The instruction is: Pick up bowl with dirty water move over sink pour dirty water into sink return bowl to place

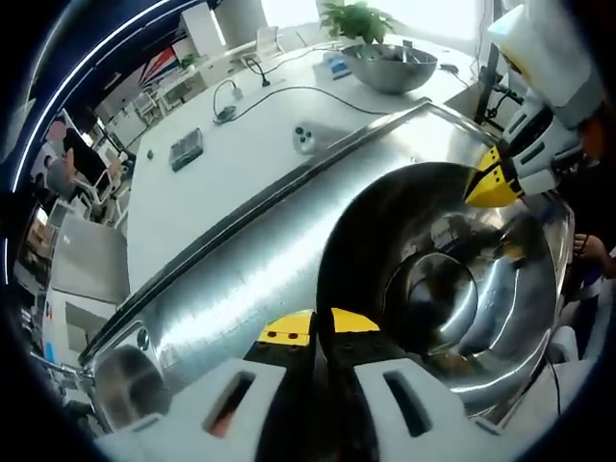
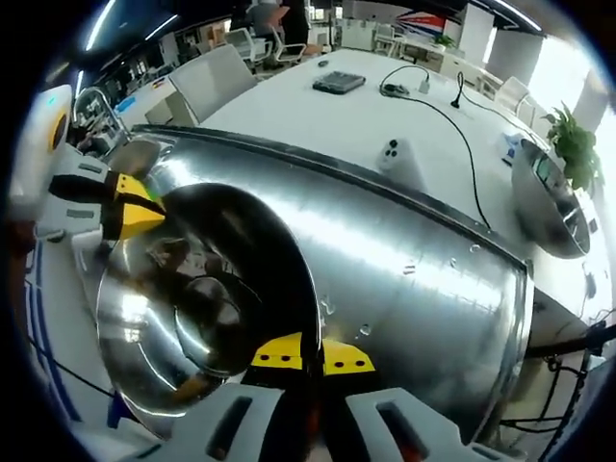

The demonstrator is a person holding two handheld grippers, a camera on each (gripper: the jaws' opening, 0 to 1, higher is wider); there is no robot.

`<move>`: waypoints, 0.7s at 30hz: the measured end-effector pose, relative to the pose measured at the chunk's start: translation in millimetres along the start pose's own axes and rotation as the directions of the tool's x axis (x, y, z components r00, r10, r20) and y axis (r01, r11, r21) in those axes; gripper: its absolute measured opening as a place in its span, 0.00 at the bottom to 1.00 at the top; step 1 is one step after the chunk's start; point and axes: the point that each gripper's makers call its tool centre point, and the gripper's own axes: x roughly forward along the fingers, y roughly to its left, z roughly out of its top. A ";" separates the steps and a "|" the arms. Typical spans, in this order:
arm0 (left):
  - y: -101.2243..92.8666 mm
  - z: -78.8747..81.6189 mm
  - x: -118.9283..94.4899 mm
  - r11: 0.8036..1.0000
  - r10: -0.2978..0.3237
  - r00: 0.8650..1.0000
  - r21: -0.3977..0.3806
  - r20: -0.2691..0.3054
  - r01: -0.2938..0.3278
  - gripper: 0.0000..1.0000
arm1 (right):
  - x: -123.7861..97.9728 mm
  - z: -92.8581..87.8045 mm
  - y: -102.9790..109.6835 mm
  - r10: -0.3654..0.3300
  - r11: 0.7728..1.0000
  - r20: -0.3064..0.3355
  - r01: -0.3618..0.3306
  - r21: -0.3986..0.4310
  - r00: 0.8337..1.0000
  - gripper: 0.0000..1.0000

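Left gripper (image 1: pixel 320 339): its yellow-tipped jaws are seen closed onto the near rim of the bowl (image 1: pixel 452 279), one jaw on either side of the thin steel edge.
Right gripper (image 2: pixel 312 358): its jaws are closed in the same way on the opposite rim; in the left gripper view it is seen at the far rim, yellow tips pinched on the edge.
Bowl: a polished steel bowl is held between the two grippers over the steel sink (image 2: pixel 414 260). It appears tilted, its inside turned toward each camera. Whether dirty water remains inside cannot be told; reflections hide it.
Stage, as judged: the bowl is taken to be at or near the pour, with the return to its place not yet done.
Risk: both holds are narrow pinches on a smooth, thin rim, so the bowl could slip or swing if the two hands are tilted unevenly. Water could be spilled past the sink edge onto the table if the pour is rushed.
Surface: a white table (image 1: pixel 250 144) lies beyond the sink, with a black cable (image 2: pixel 452 120), a small white device (image 2: pixel 390 154) and a dark flat gadget (image 1: pixel 186 147) on it.
Farther off: a second steel bowl (image 1: pixel 389 65) is set beside a potted plant (image 1: pixel 356 19).
Room: an open office with grey chairs (image 2: pixel 217 77) and desks is seen behind.
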 end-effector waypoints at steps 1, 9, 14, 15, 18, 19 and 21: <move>1.0 1.3 1.3 1.000 0.008 1.000 0.002 0.010 -0.008 0.00 | 0.2 0.3 -0.5 0.000 1.000 0.001 0.000 -0.004 1.000 0.00; 2.4 -1.2 -0.3 1.000 0.010 1.000 -0.024 0.020 -0.009 0.00 | 1.0 4.5 -2.8 -0.010 0.999 0.003 0.010 0.033 1.000 0.00; -4.3 -6.9 -5.3 0.999 0.012 0.999 -0.034 0.048 -0.011 0.00 | 0.7 5.1 -4.4 -0.017 0.999 0.010 0.016 0.049 1.000 0.00; -4.4 -6.9 -5.5 0.999 0.015 0.999 -0.037 0.050 -0.013 0.00 | 0.9 5.2 -4.4 -0.018 0.999 0.013 0.017 0.051 1.000 0.00; -5.8 -8.0 -6.1 0.999 0.024 0.998 -0.041 0.061 -0.022 0.00 | 1.0 6.2 -5.5 -0.020 0.997 0.020 0.018 0.069 1.000 0.00; -6.5 -8.0 -6.5 0.999 0.026 0.998 -0.041 0.066 -0.023 0.00 | 1.2 6.4 -5.6 -0.020 0.997 0.022 0.018 0.069 1.000 0.00; -7.2 -8.0 -7.7 0.999 0.027 0.997 -0.032 0.066 -0.025 0.00 | 1.2 7.4 -5.9 -0.019 0.997 0.028 0.017 0.070 0.999 0.00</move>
